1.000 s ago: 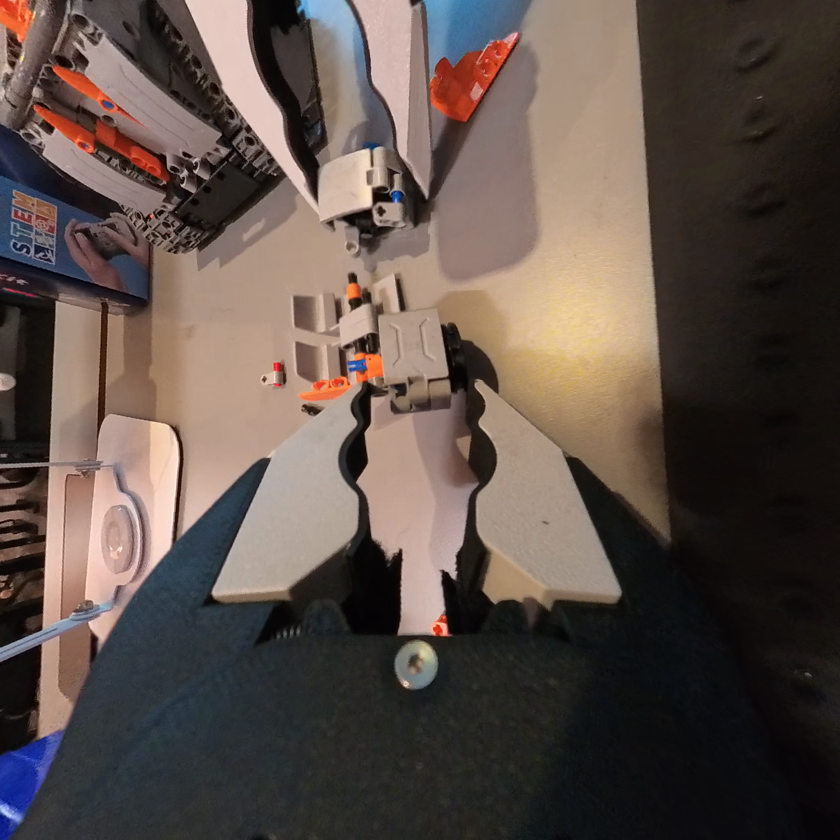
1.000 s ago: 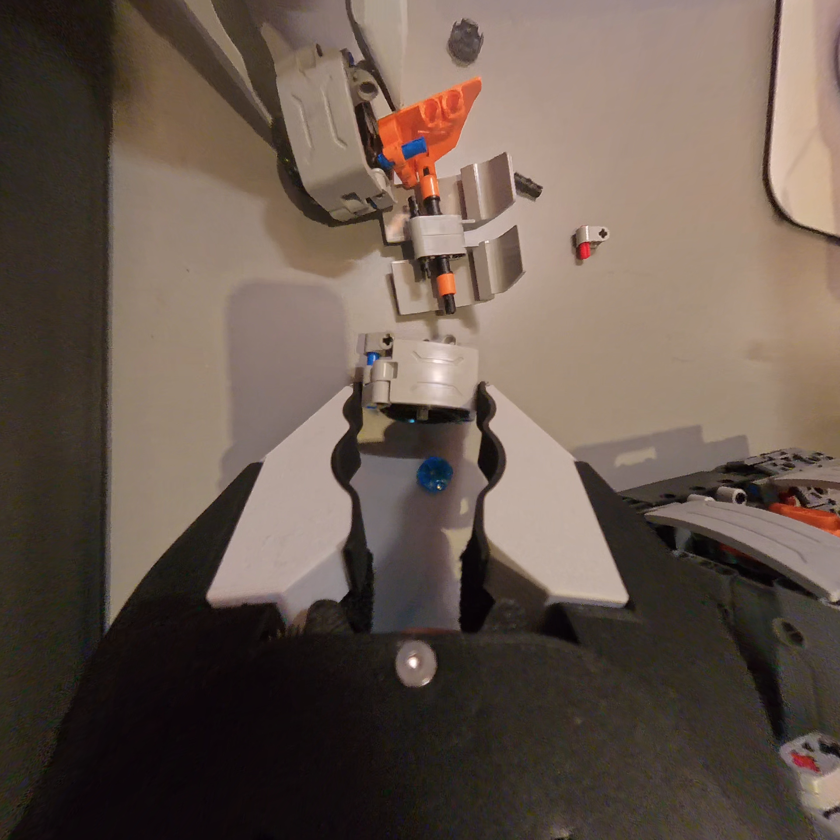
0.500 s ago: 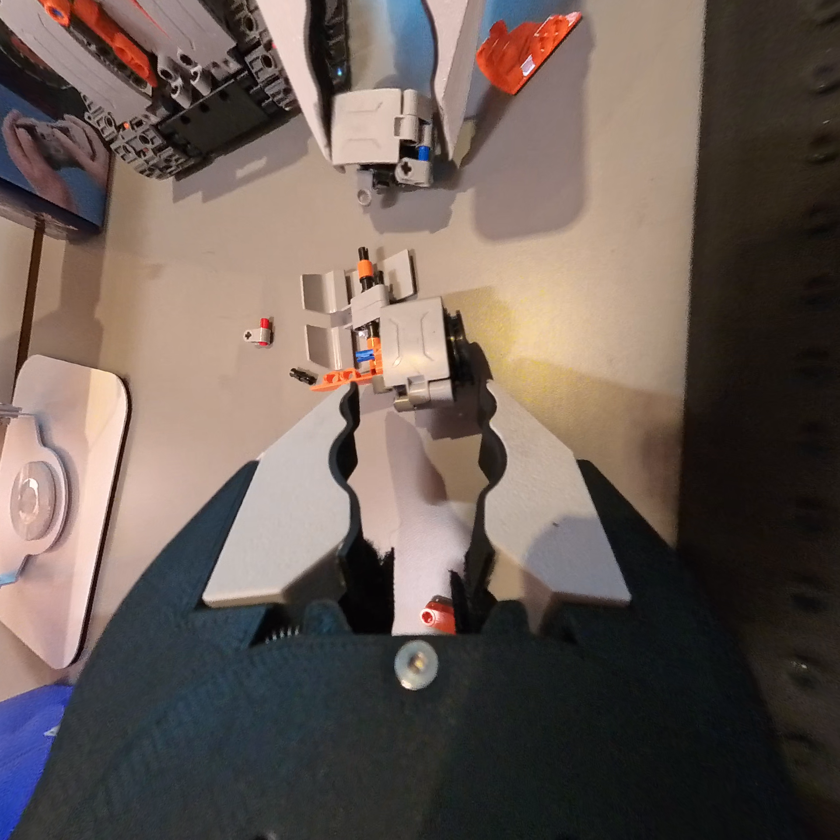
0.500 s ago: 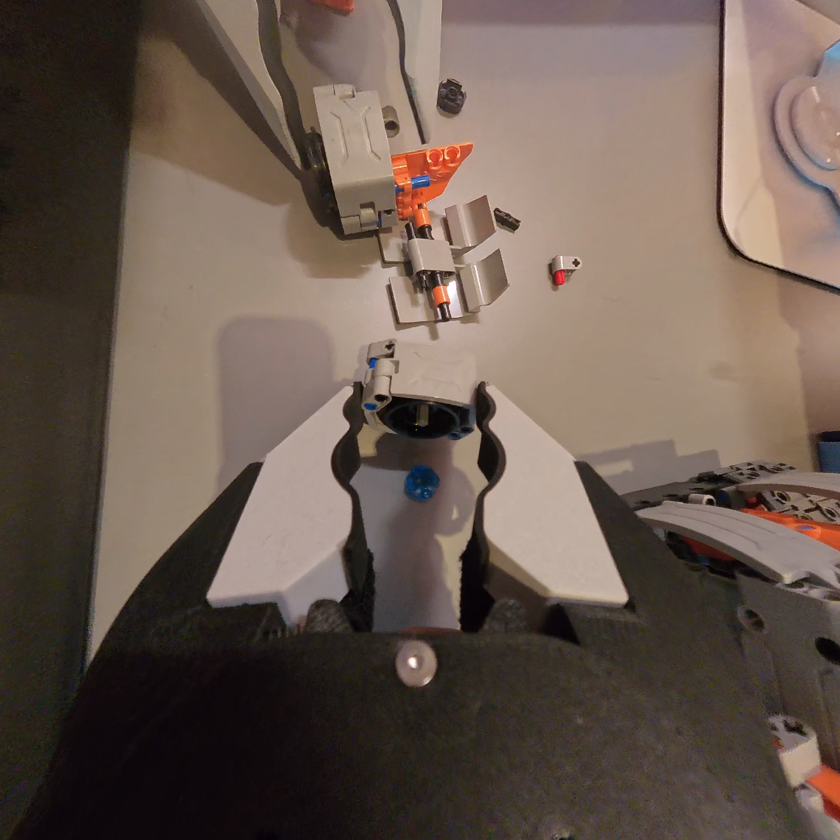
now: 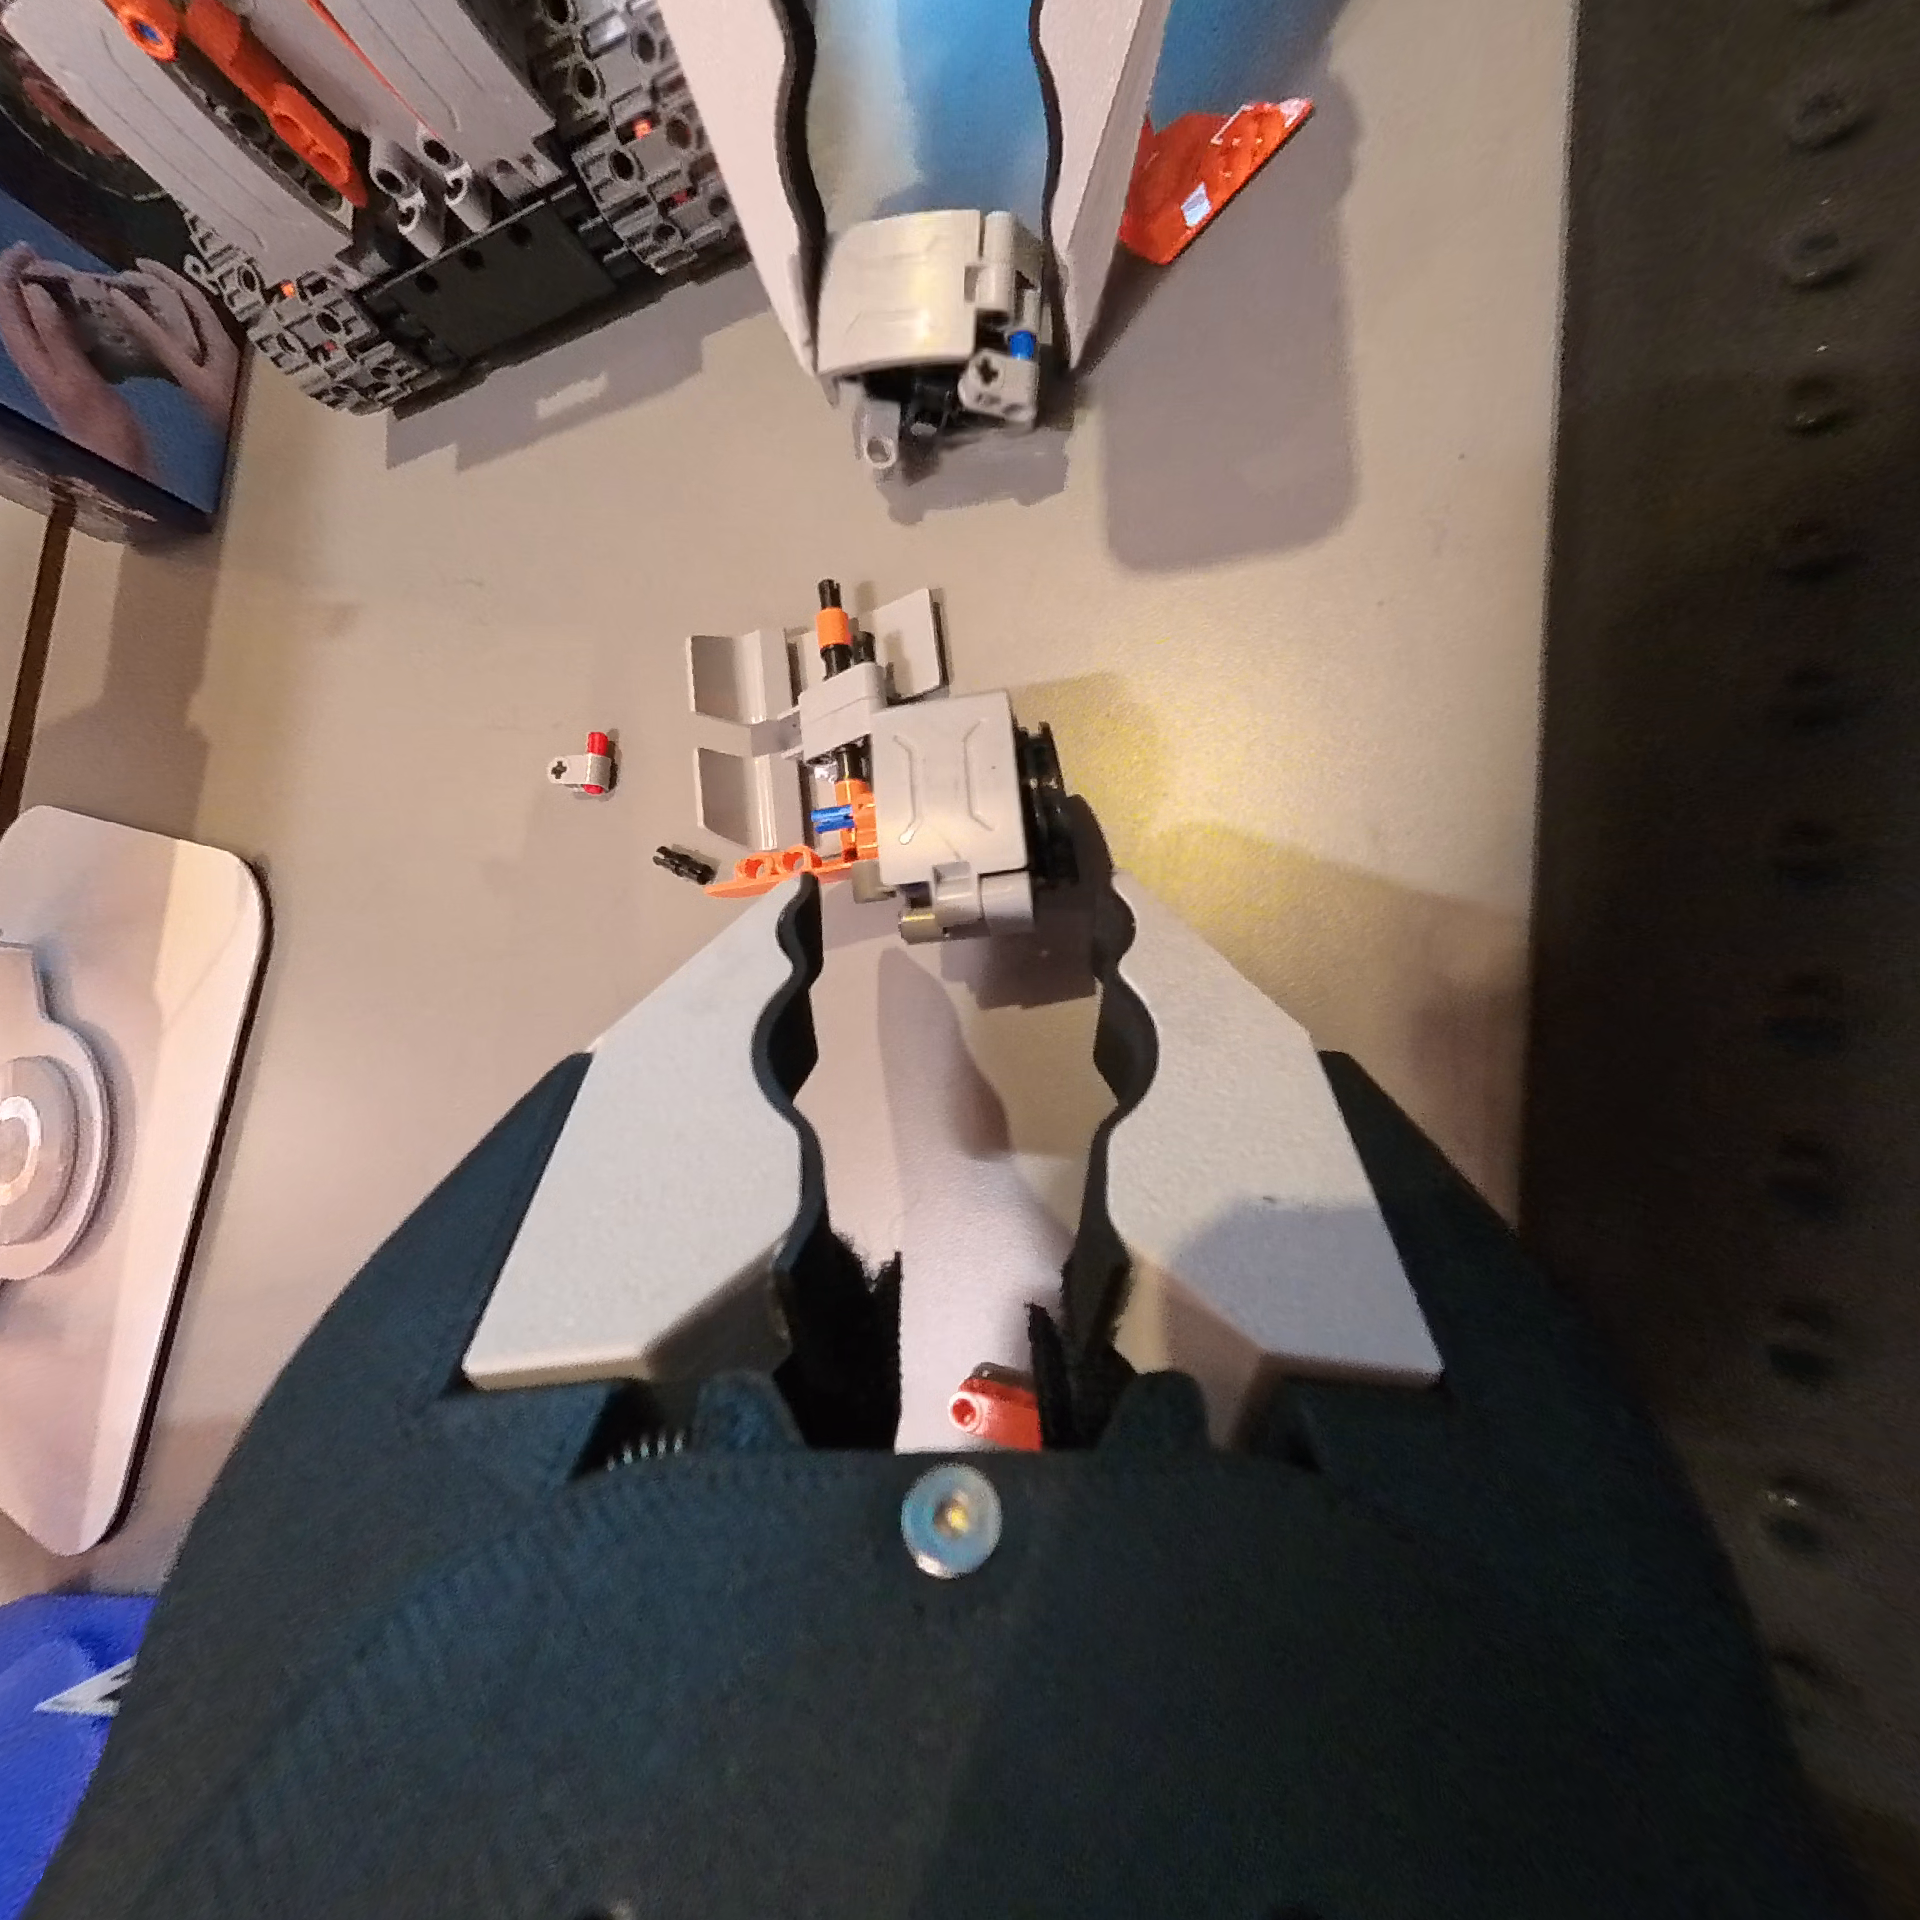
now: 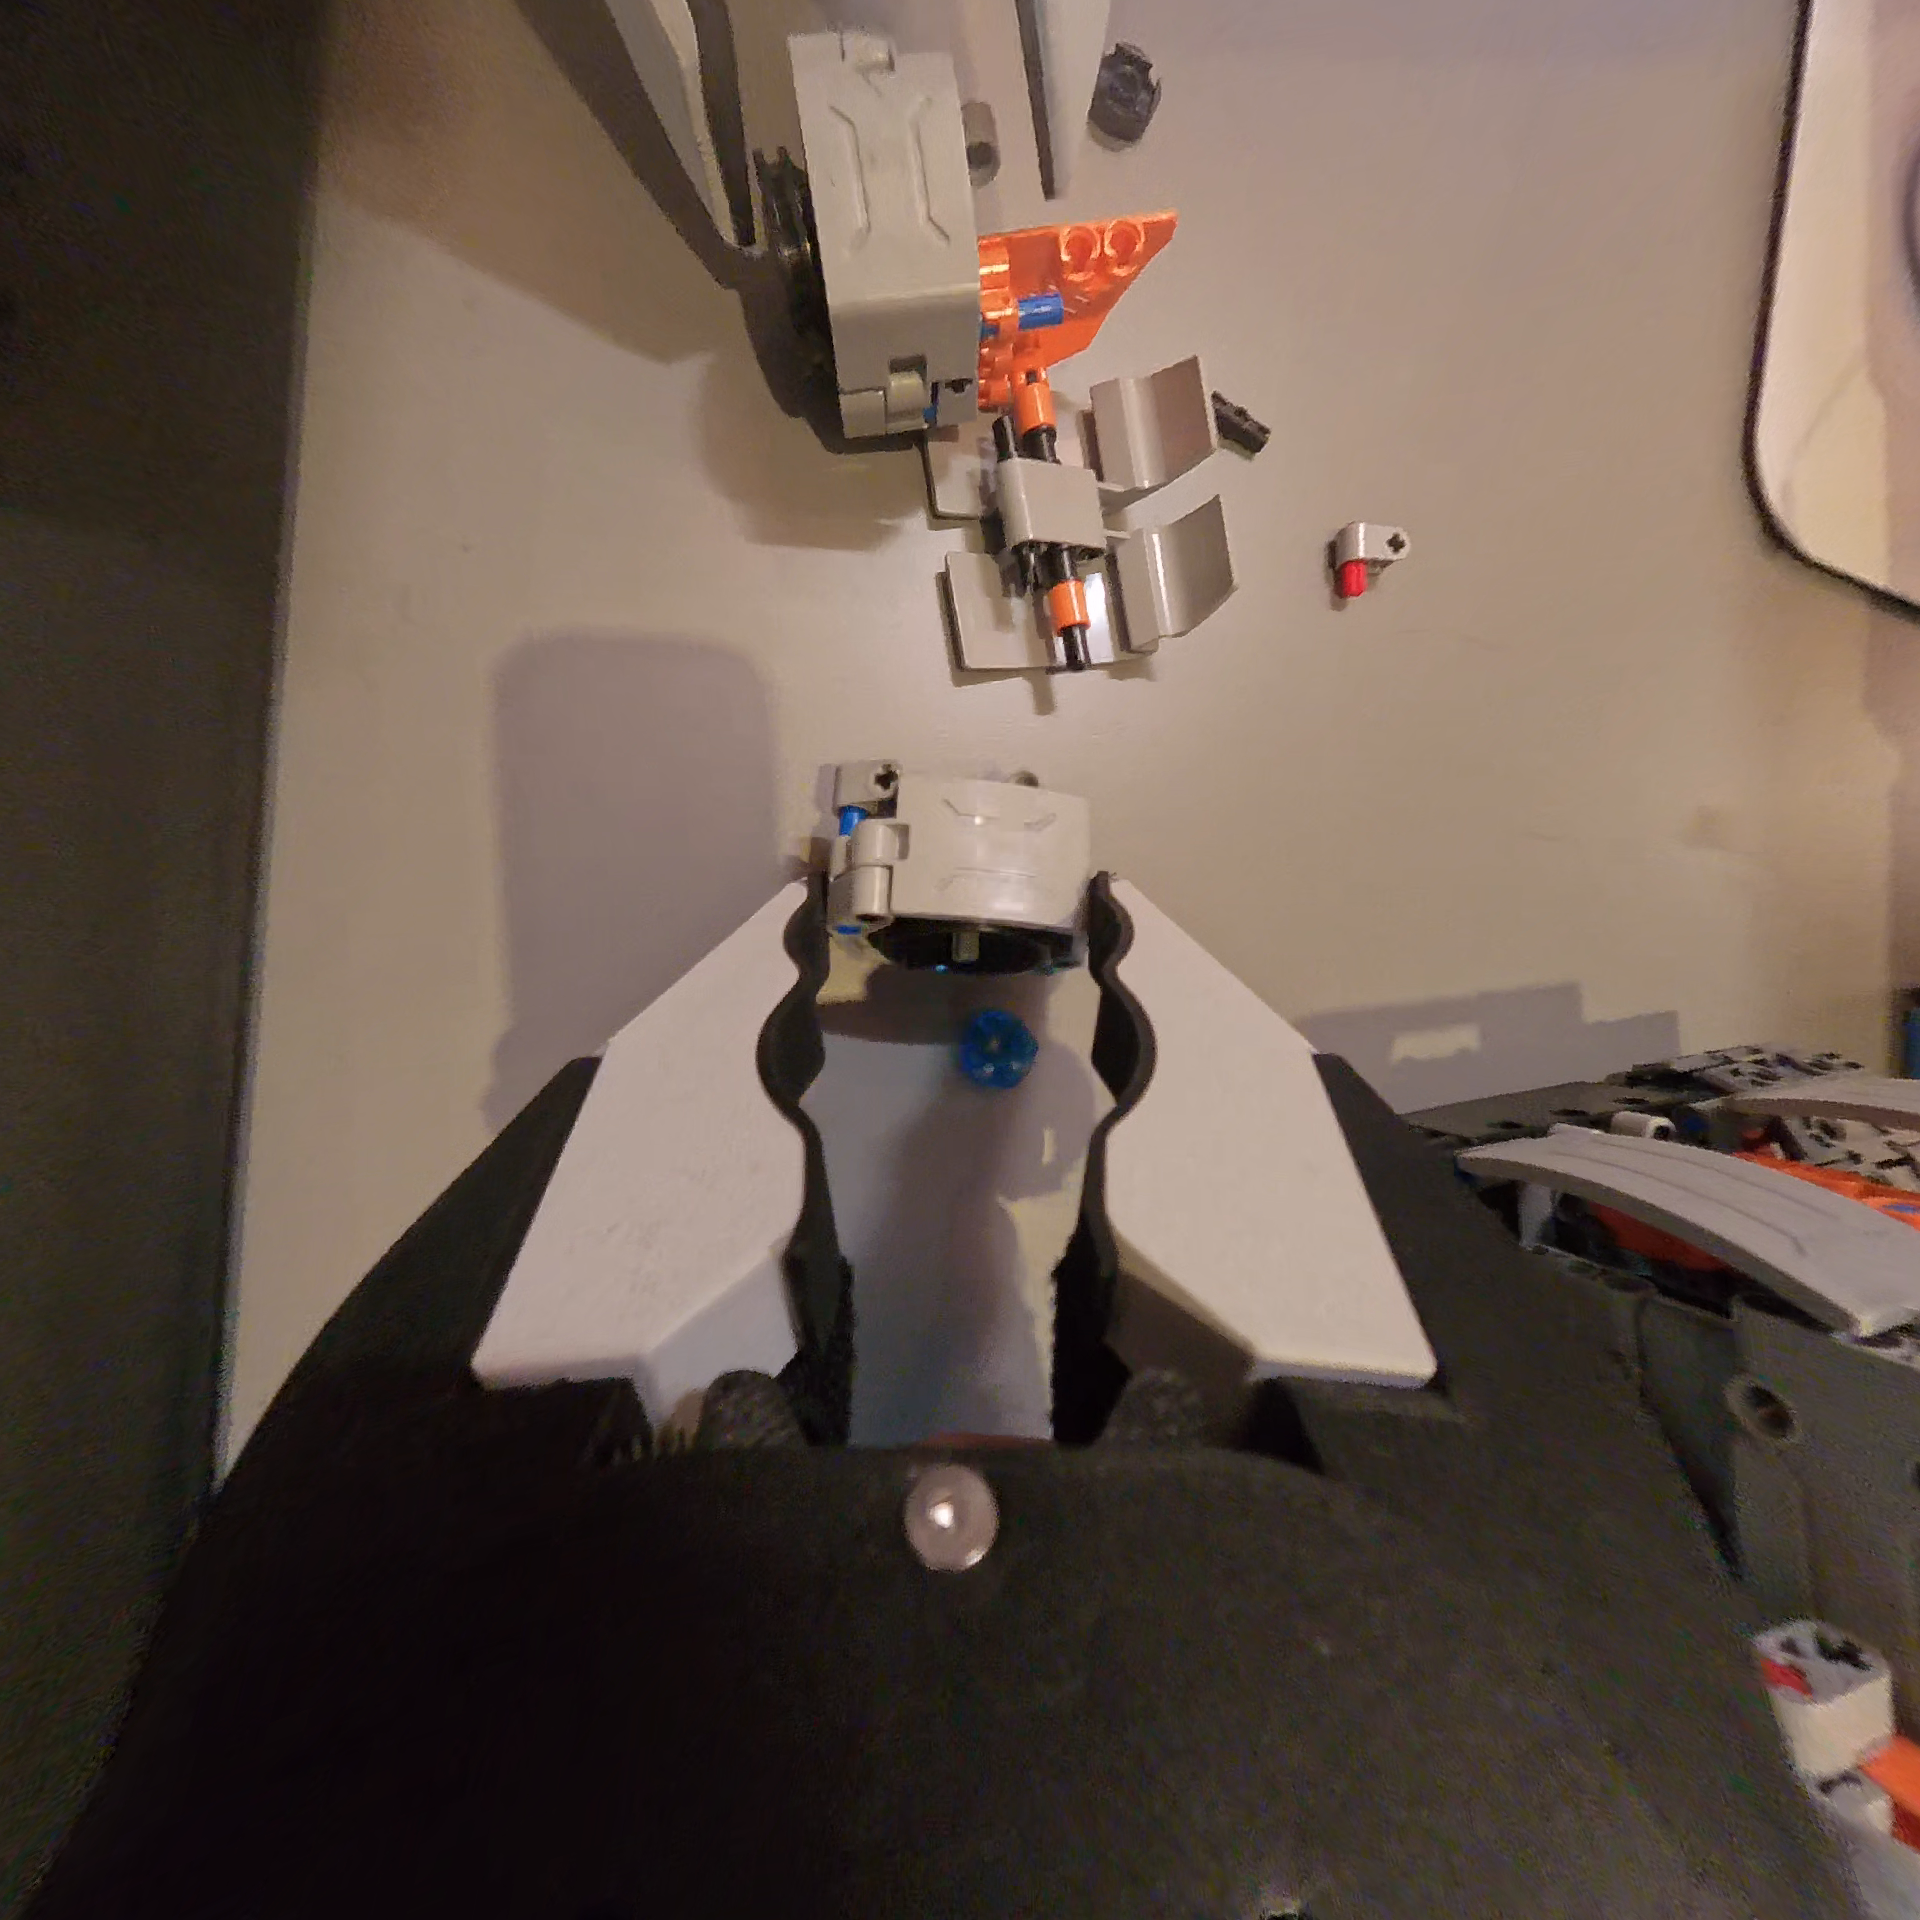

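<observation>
Both tongs pinch boxy grey plastic motors: left tongs (image 5: 956,914), right tongs (image 6: 956,914).

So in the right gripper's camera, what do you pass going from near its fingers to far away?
Blue round piece between the fingers → grey block held at the right gripper tips → grey winged piece with orange pins → orange wedge → small black round piece.
</observation>
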`<state>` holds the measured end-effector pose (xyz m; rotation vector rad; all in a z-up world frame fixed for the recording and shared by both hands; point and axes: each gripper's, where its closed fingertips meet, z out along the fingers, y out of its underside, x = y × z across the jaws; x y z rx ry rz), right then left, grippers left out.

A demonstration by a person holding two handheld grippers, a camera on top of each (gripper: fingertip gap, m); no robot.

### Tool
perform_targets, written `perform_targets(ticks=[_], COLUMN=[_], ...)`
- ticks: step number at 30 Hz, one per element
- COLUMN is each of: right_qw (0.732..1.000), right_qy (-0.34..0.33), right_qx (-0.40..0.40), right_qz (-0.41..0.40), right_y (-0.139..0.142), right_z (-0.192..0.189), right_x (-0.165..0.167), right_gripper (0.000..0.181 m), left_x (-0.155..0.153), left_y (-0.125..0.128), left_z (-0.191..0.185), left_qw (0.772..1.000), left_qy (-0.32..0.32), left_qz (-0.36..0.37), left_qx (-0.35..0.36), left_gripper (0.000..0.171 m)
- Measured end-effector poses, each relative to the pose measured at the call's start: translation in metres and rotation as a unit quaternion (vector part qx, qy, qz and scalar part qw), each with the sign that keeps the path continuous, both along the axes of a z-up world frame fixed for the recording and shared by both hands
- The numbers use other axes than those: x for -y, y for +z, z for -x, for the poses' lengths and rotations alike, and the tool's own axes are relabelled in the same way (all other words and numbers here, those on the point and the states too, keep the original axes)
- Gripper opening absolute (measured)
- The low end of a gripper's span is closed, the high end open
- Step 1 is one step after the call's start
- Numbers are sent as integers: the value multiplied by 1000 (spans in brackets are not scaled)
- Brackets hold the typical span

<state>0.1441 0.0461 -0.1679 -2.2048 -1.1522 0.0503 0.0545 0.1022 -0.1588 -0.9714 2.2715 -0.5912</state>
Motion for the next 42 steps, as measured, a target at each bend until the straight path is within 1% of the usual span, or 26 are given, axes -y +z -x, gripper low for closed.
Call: perform_targets(ticks=[4,7,10,13,17,20,22,24,26,28,30,32,36,38,40,42], right_qw=[999,999,998,991,970,957,948,944,945,944,937,927,915,913,910,917], right_qy=[9,13,20,31,38,41,50,59,69,75,84,92,96,97,100,100], right_qx=[-2,-6,-41,-115,-234,-284,-311,-319,-310,-313,-334,-360,-390,-395,-403,-384], right_qz=[-36,-48,-53,-59,-55,-46,-49,-59,-74,-72,-61,-50,-27,-20,-12,-20], right_y=[12,16,23,37,63,70,76,81,83,84,88,92,93,92,92,89], right_z=[4,5,13,23,33,33,34,34,36,38,42,45,48,47,48,49], right_x=[-4,-5,-5,-5,-3,-2,-1,0,1,3,6,9,11,11,12,12], right_gripper=[48,48,48,48,48,48,48,48,48,48,48,48,48,48,47,48], left_x=[1,4,10,18,33,39,40,43,47,52,53,55,65,64,64,62], left_y=[5,9,17,27,42,47,52,56,57,58,61,65,70,66,67,67], left_z=[0,-2,-6,-13,-24,-31,-38,-41,-43,-44,-47,-49,-50,-51,-52,-51], left_qw=[1000,1000,999,998,994,992,991,991,991,990,989,987,984,985,984,984], left_qy=[-1,-4,-11,-18,-38,-43,-35,-35,-40,-45,-44,-48,-67,-65,-62,-61], left_qz=[11,20,16,3,-18,-36,-36,-20,-2,25,36,34,40,34,45,53], left_qx=[9,17,37,65,102,116,127,131,131,131,138,147,161,154,158,156], left_gripper=[50,50,50,50,48,48,49,49,50,50,51,48,42,38,32,27])
